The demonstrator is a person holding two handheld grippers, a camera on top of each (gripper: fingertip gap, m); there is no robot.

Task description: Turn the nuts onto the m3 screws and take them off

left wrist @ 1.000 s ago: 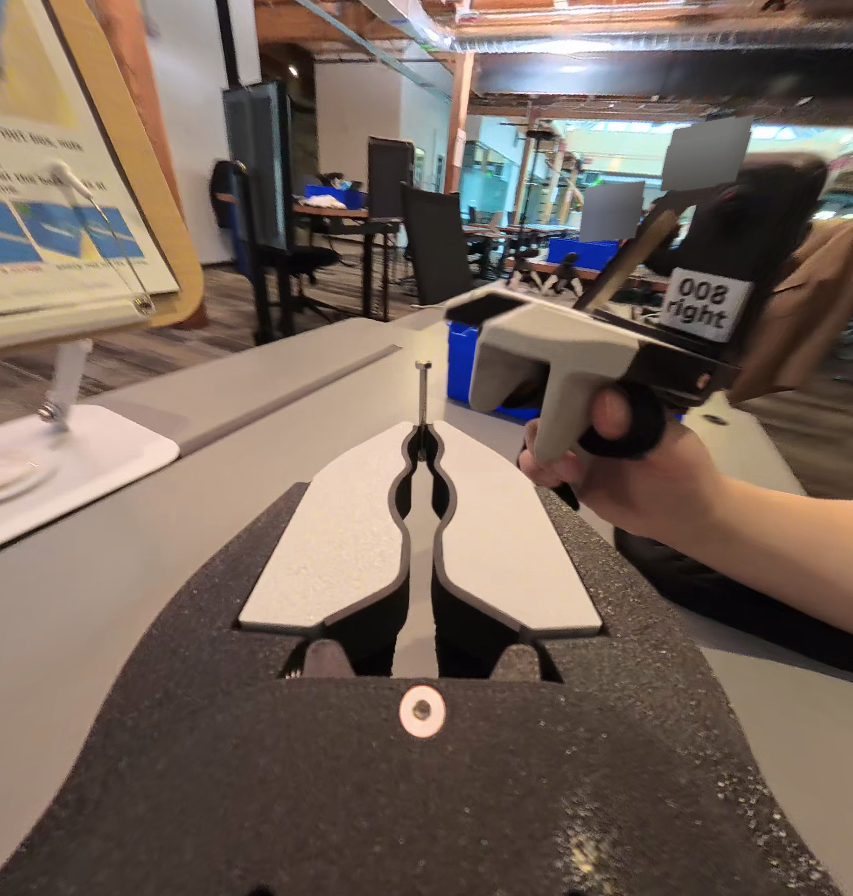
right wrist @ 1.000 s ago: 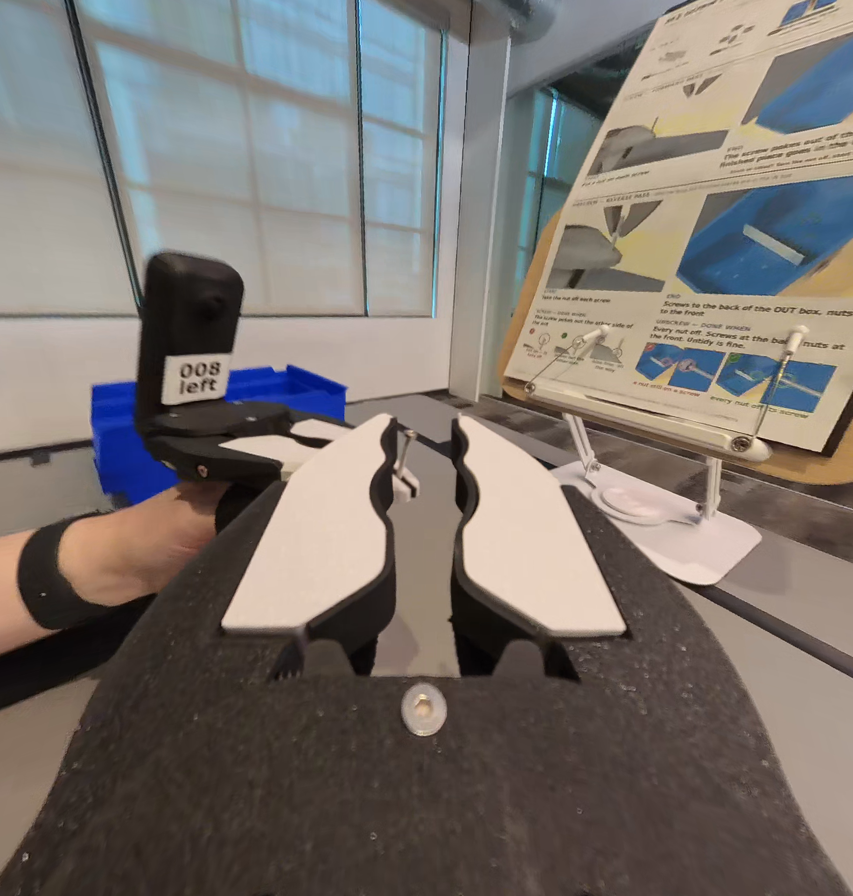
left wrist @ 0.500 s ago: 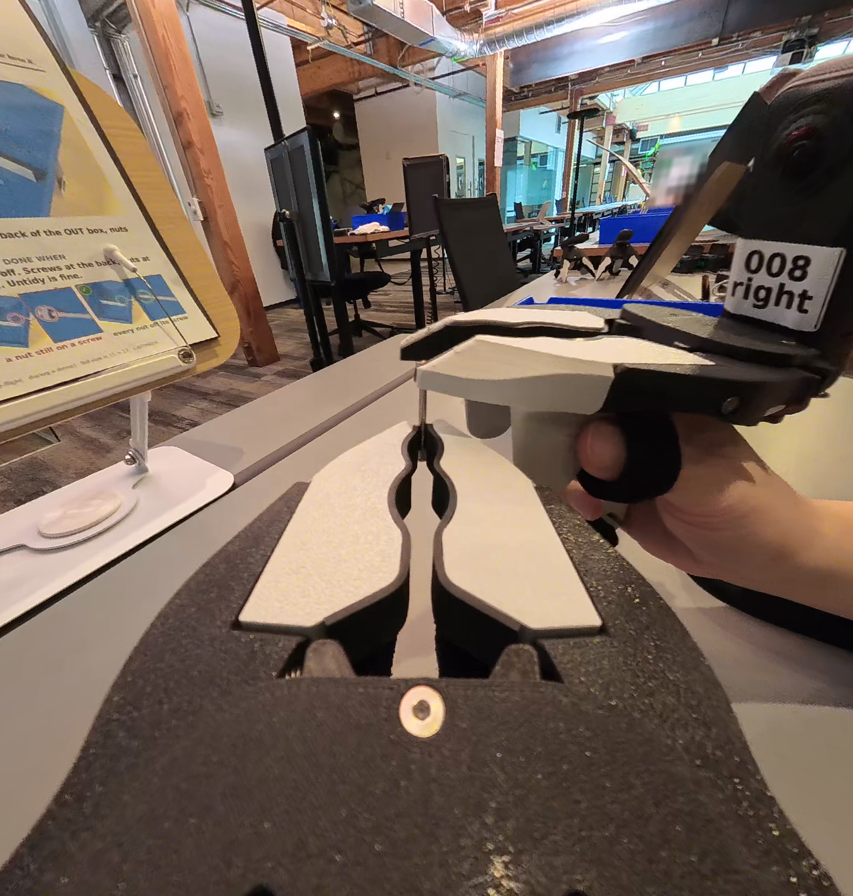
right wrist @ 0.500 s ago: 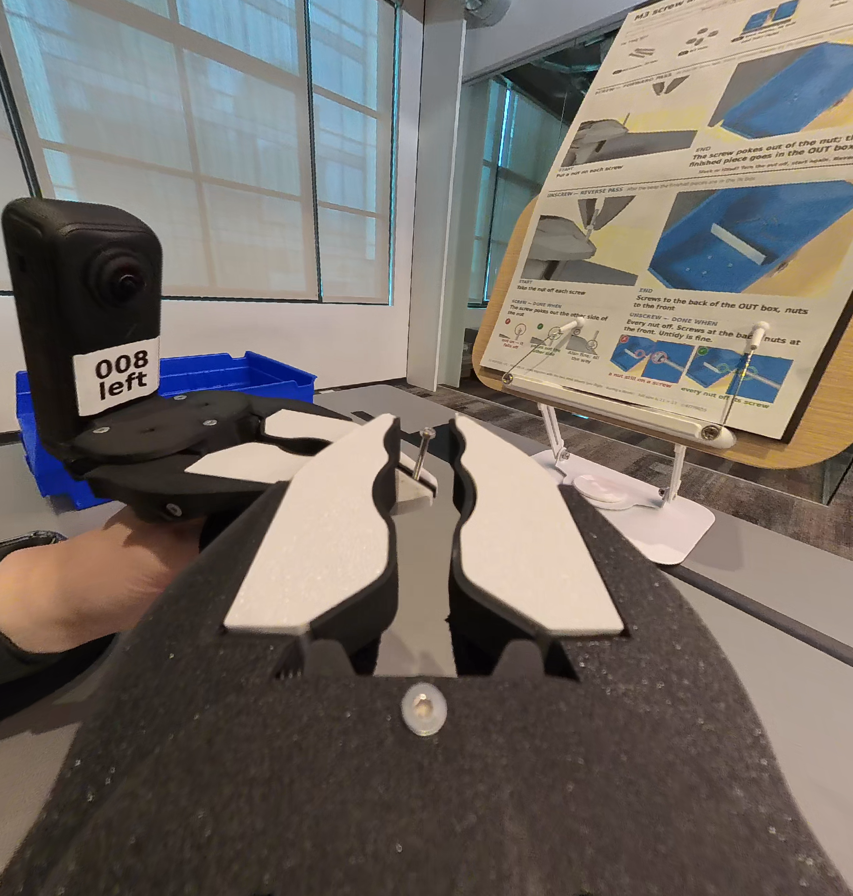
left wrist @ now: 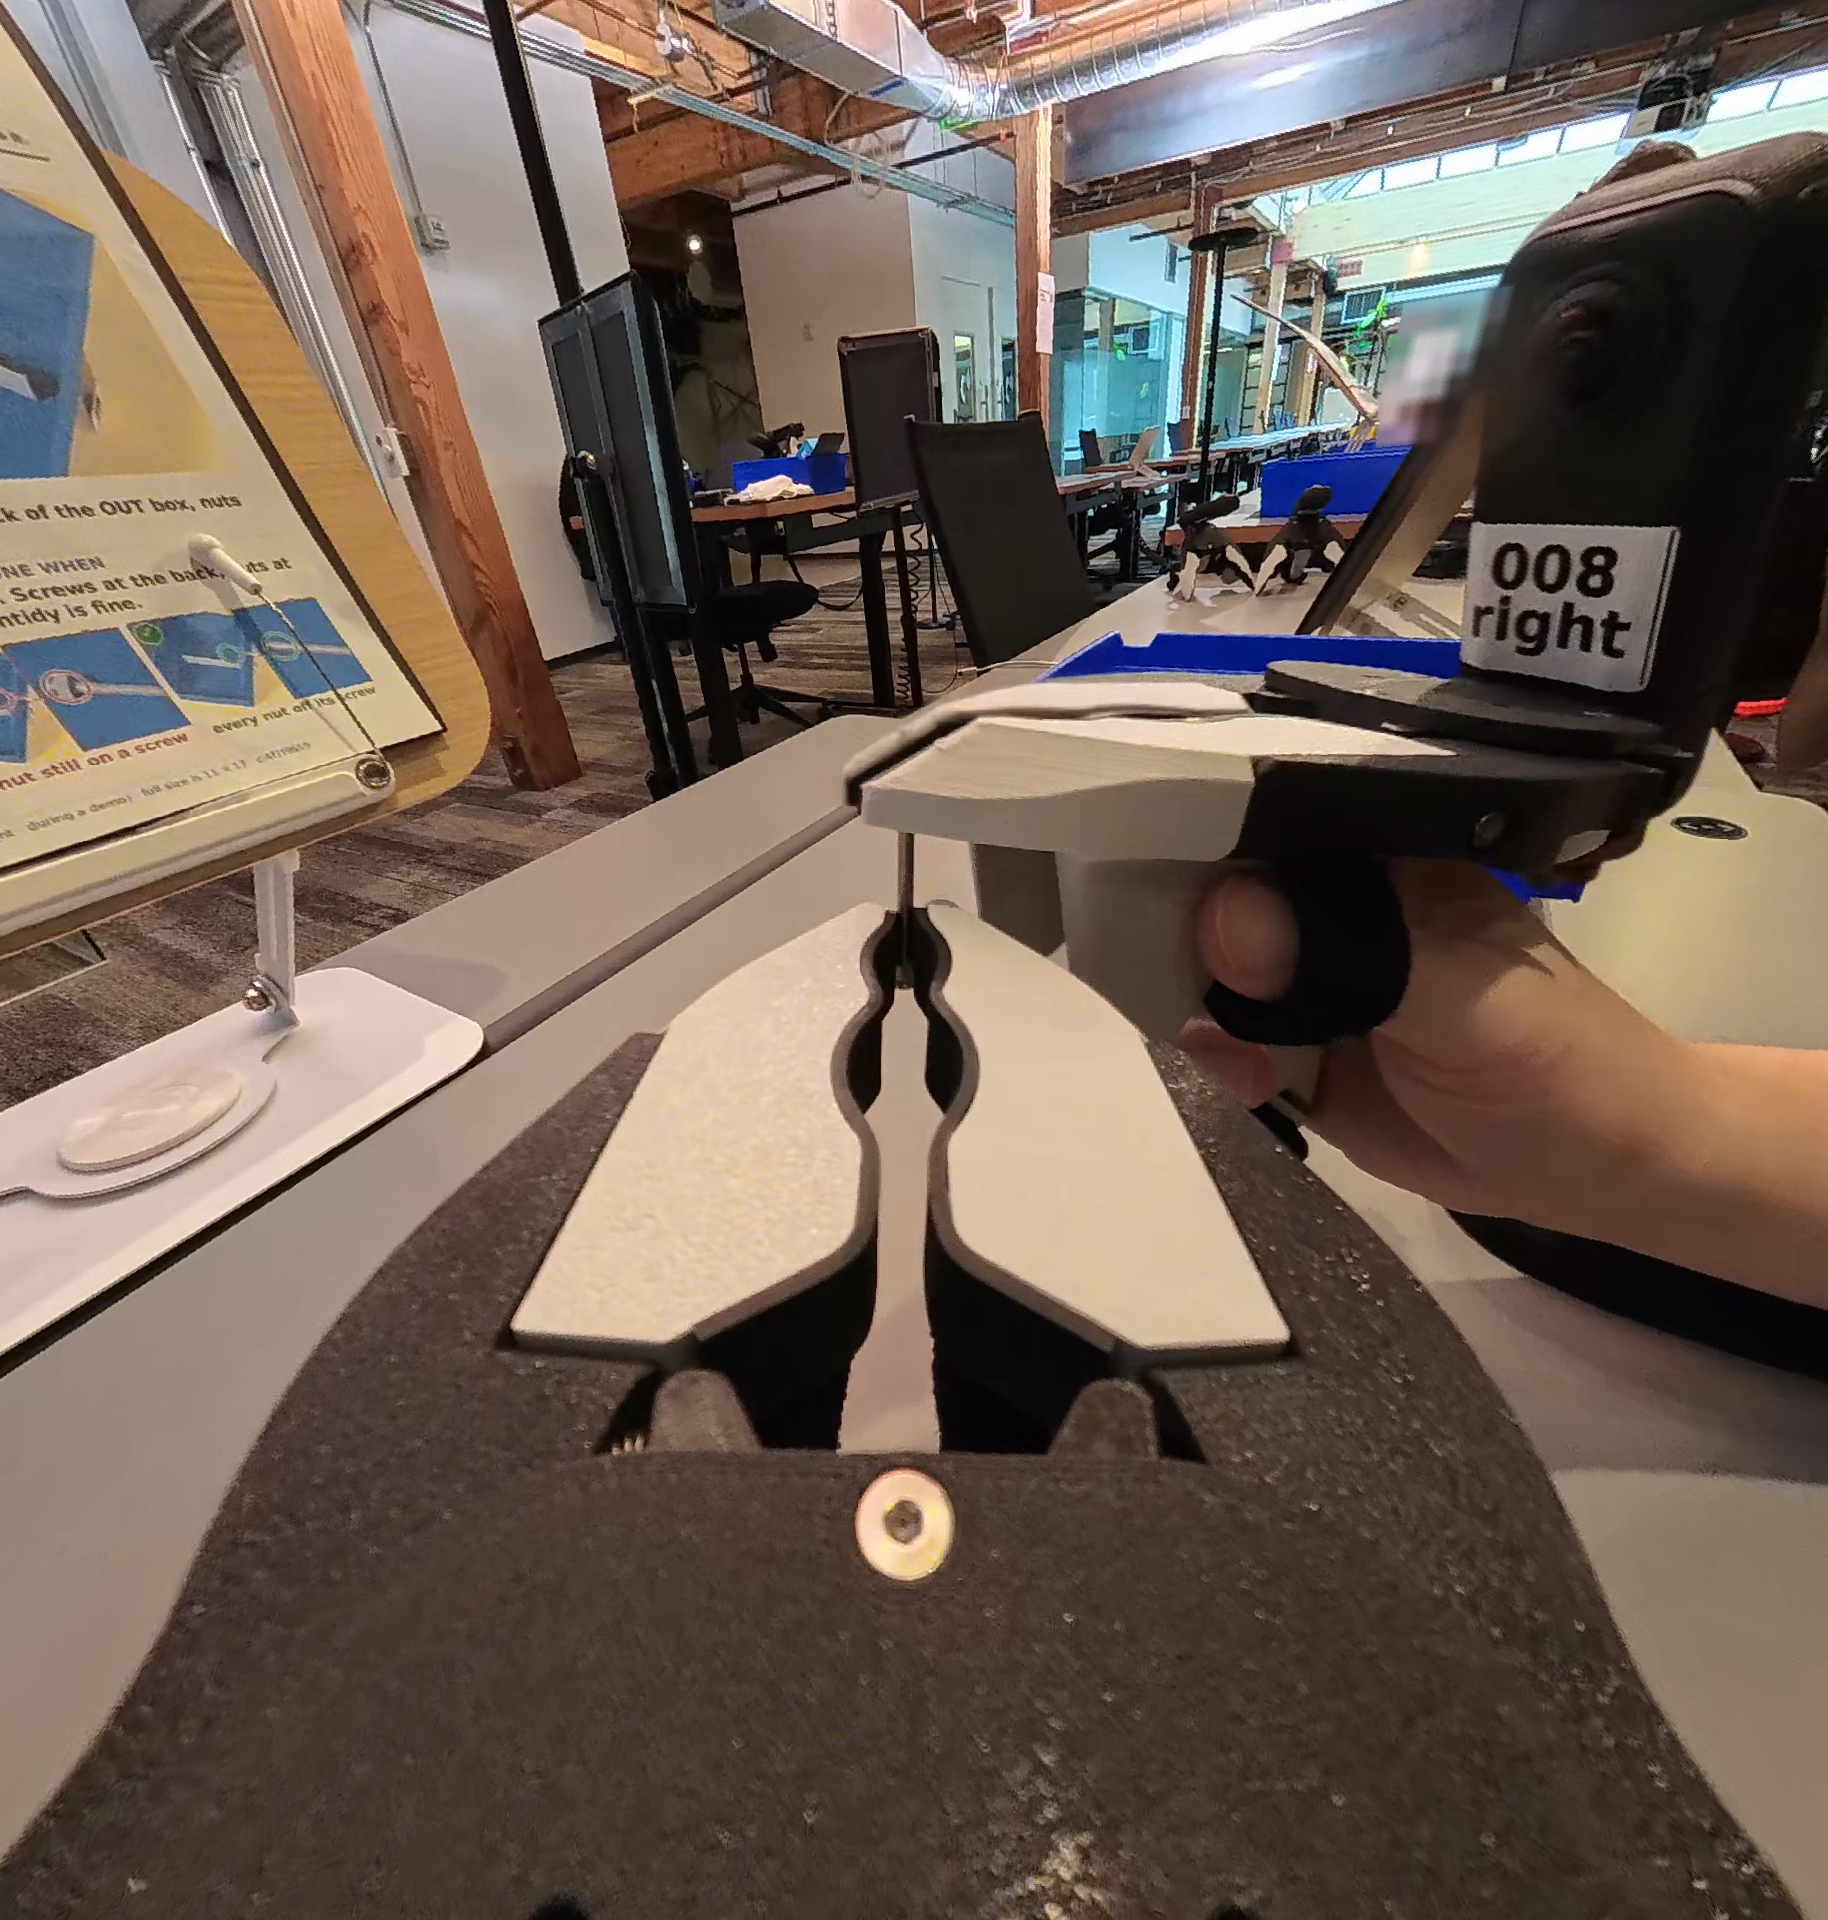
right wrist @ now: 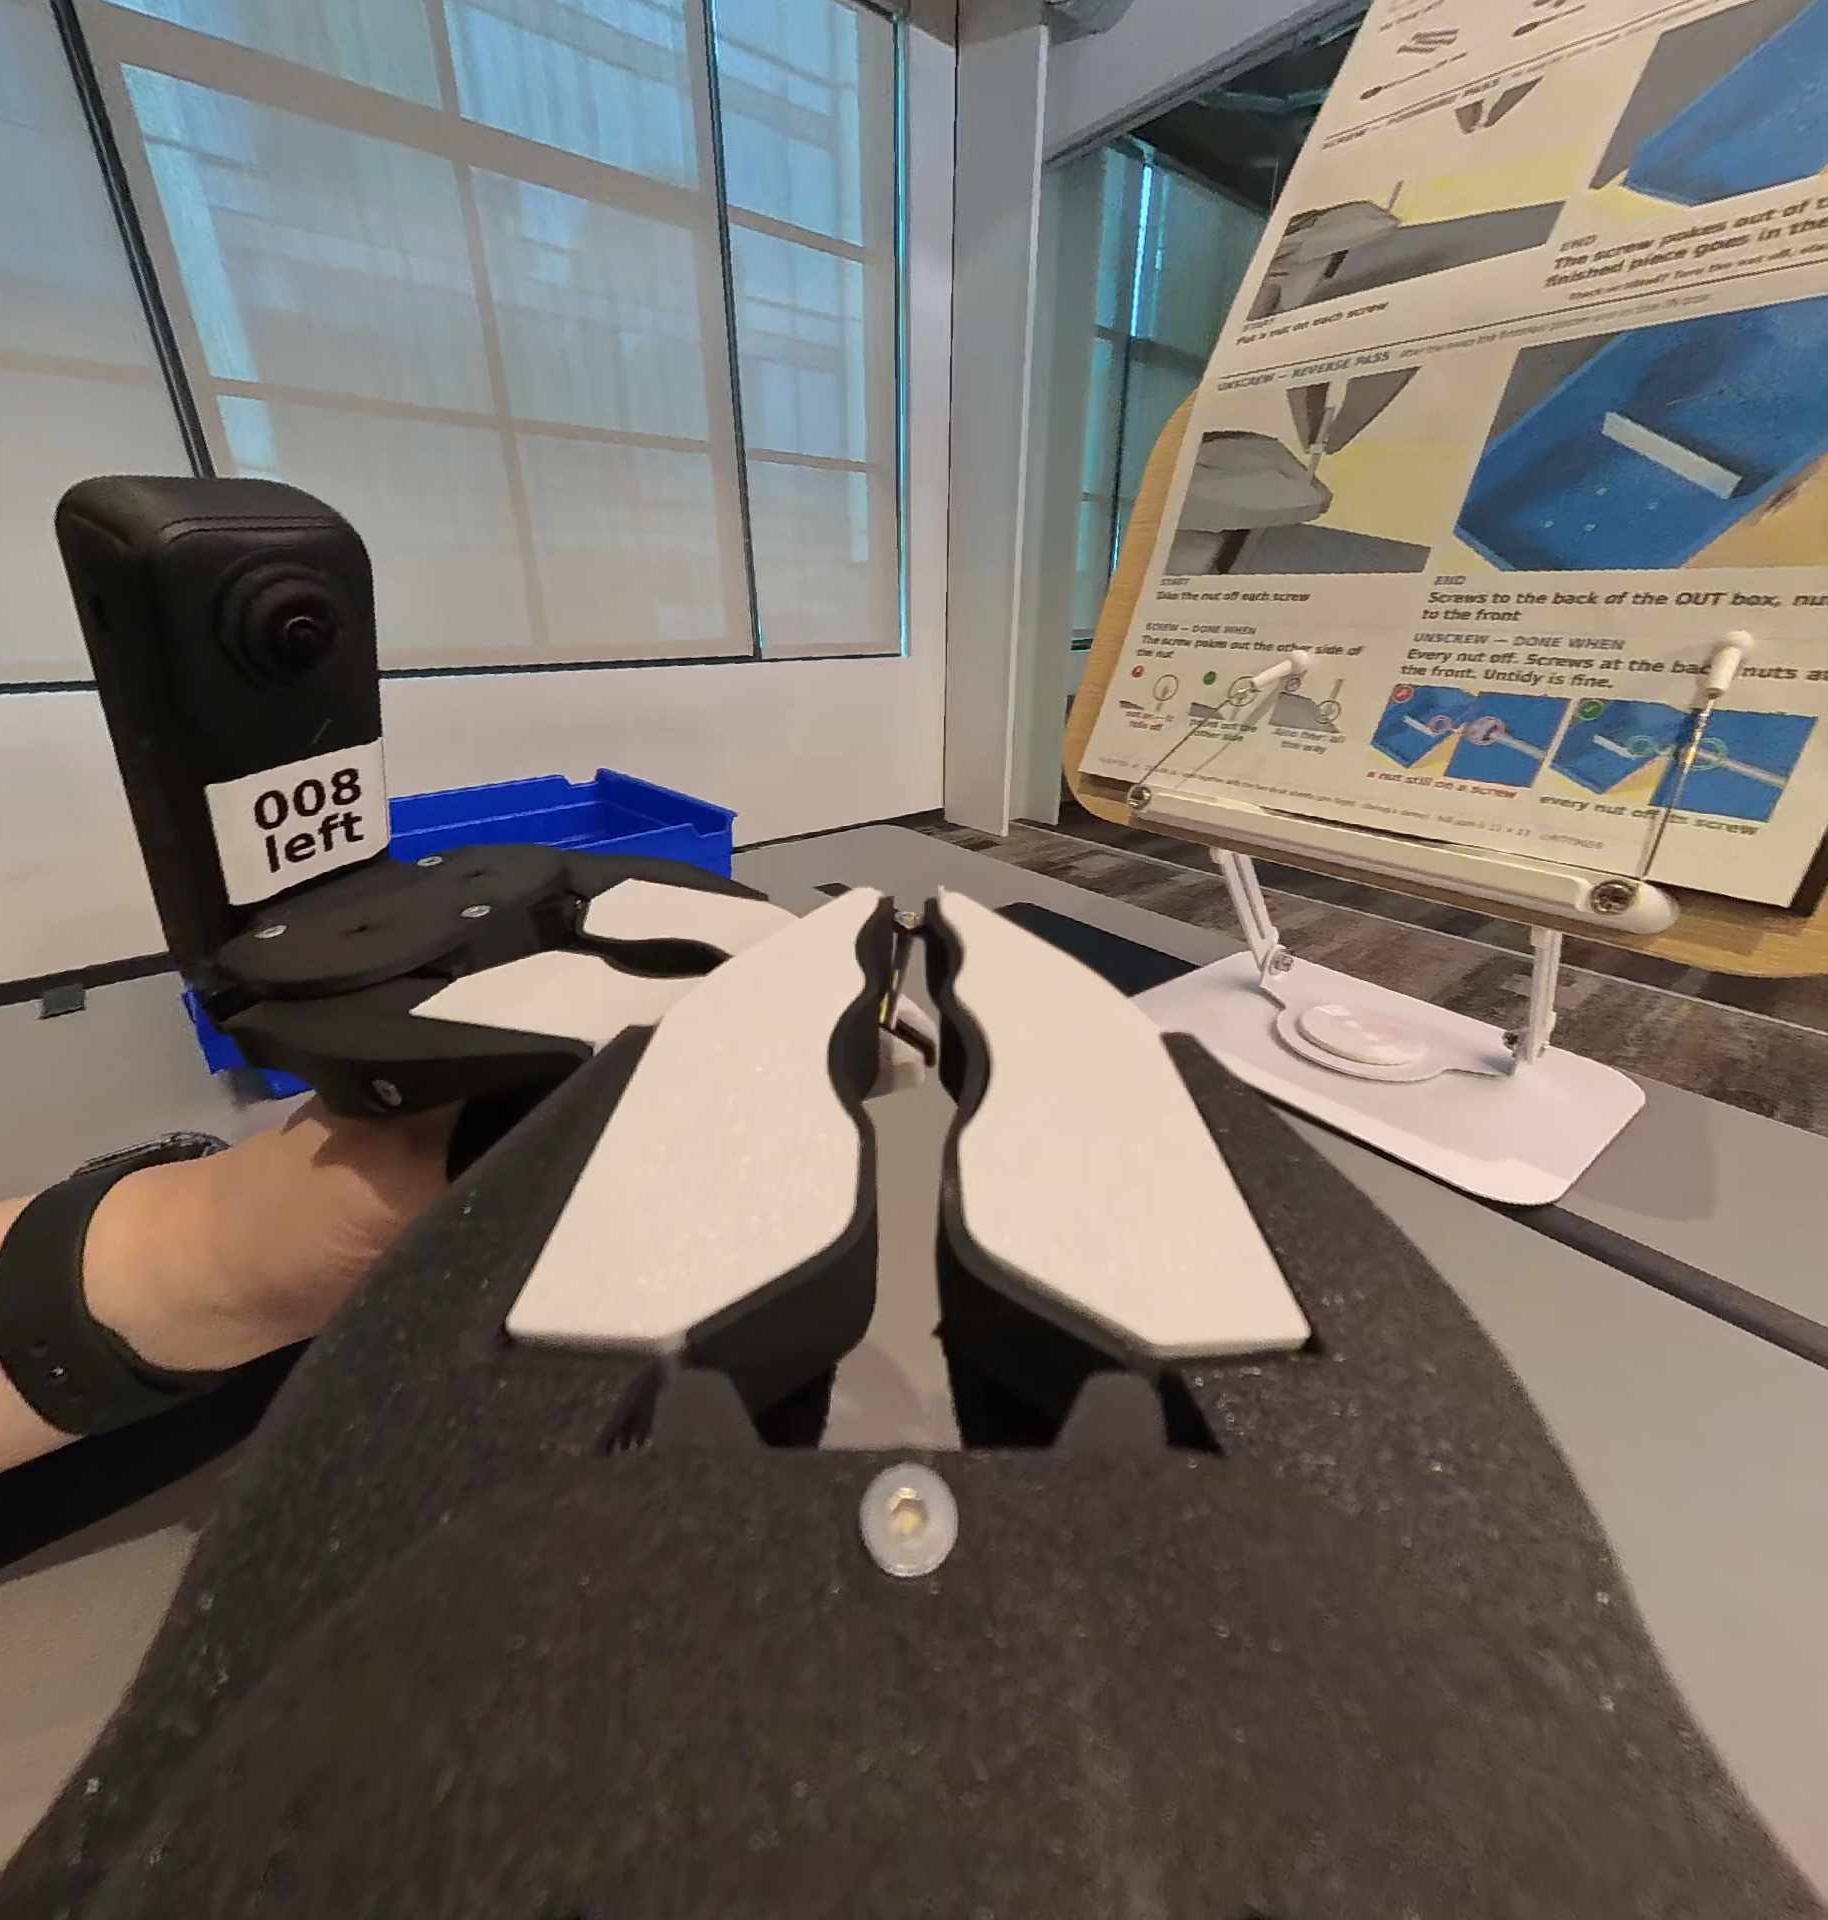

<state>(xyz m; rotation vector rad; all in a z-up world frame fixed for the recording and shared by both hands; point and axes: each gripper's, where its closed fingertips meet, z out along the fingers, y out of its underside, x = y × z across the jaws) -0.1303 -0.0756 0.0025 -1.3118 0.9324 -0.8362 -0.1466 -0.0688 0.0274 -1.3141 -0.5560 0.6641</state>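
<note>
Two grippers are meeting over a grey table (left wrist: 214, 1382), each held in a person's hand. The left gripper (left wrist: 902, 940) is pinching the lower end of a thin screw (left wrist: 904, 883), which is standing upright at 12 o'clock from its fingertips. The right gripper (right wrist: 908, 930) is coming in from 3 o'clock, level with the table, and its fingers are closing in around the top of the same screw (right wrist: 902, 951); only a narrow gap is showing between them, and whether they are pressing on the screw cannot be told. A small dark piece sits at the tip of the screw in the right wrist view; whether it is a nut cannot be told.

Each gripper is carrying a black camera (right wrist: 229, 686) bearing a white printed label (right wrist: 302, 821). At 10 o'clock in the left wrist view, an instruction sheet (left wrist: 110, 582) with printed text and blue pictures is leaning on a white stand (left wrist: 266, 1049), whose flat base is lying close to the table's far edge. A blue bin (right wrist: 577, 821) is sitting behind the left gripper, just beside it.

Open table is lying at 6 o'clock on both sides of the grippers. The stand's base is well apart from the fingertips.
</note>
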